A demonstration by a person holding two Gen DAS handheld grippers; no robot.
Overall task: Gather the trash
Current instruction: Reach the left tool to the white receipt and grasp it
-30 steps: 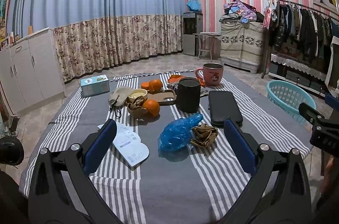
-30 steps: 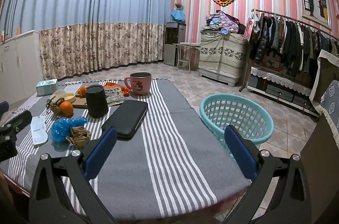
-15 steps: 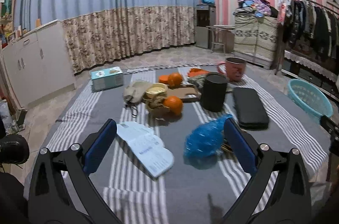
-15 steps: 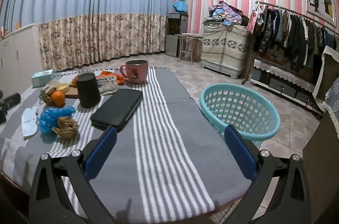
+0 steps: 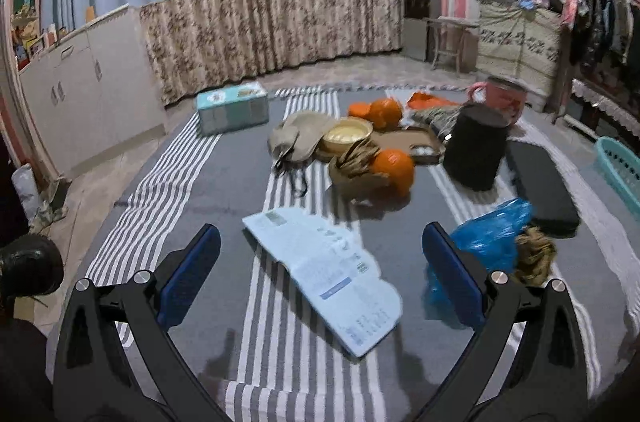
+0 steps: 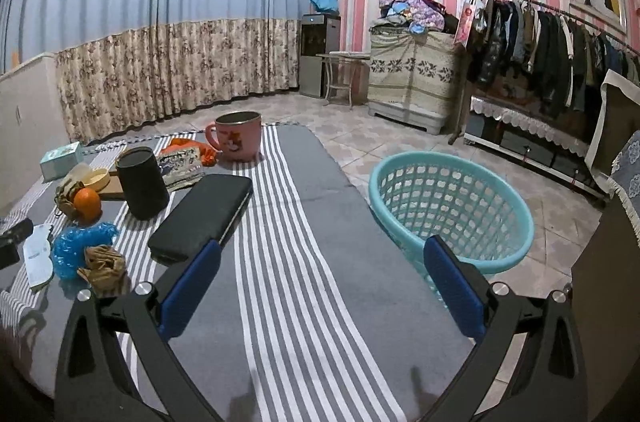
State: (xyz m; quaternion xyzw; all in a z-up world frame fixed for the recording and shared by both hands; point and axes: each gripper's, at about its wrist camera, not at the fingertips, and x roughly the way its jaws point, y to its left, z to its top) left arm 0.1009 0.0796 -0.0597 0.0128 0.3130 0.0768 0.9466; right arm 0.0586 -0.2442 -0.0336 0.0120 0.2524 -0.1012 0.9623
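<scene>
My left gripper [image 5: 320, 262] is open and empty, just above a printed paper leaflet [image 5: 326, 272] that lies on the striped tablecloth between its fingers. A crumpled blue plastic bag [image 5: 486, 242] and a brown paper wad [image 5: 534, 254] lie beside the right finger. Another brown wrapper [image 5: 356, 166] sits by an orange [image 5: 394, 168]. My right gripper [image 6: 320, 288] is open and empty over the table's right part, near a turquoise basket [image 6: 452, 214] on the floor. The blue bag [image 6: 78, 250] and brown wad [image 6: 104, 268] show at its left.
A black cylinder [image 5: 476, 152], black case [image 5: 544, 188], pink mug [image 5: 504, 98], tissue box [image 5: 232, 106], bowl [image 5: 346, 134], cloth pouch [image 5: 298, 138] and more oranges [image 5: 378, 110] stand on the table. A clothes rack [image 6: 540, 38] lines the right wall.
My left gripper has swung left and forward, from the blue bag to the leaflet. My right gripper has shifted slightly, with the basket closer to its right finger.
</scene>
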